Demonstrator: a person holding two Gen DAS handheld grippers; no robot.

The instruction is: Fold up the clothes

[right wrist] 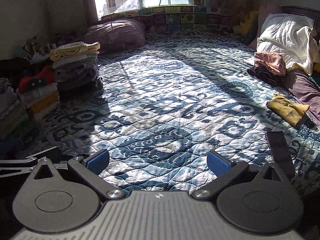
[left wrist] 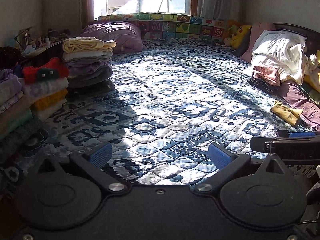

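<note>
Two claws over the bed (left wrist: 170,92), blue-white quilted cover, both spread wide and empty: left claw (left wrist: 160,156), right claw (right wrist: 158,162). We see folded stacks along the left edge (left wrist: 88,66), top one pale yellow; a red knit (left wrist: 45,71) sits on the nearer stack. Unfolded clothes are far right: white quilted bundle (right wrist: 288,38), pink garment (right wrist: 270,60) on a dark one, small yellow piece (right wrist: 286,112) nearer. Only the right wrist view shows the dark phone (right wrist: 280,152) fully. Alphabet mat (left wrist: 180,27) under the window: we read "M", "U".
</note>
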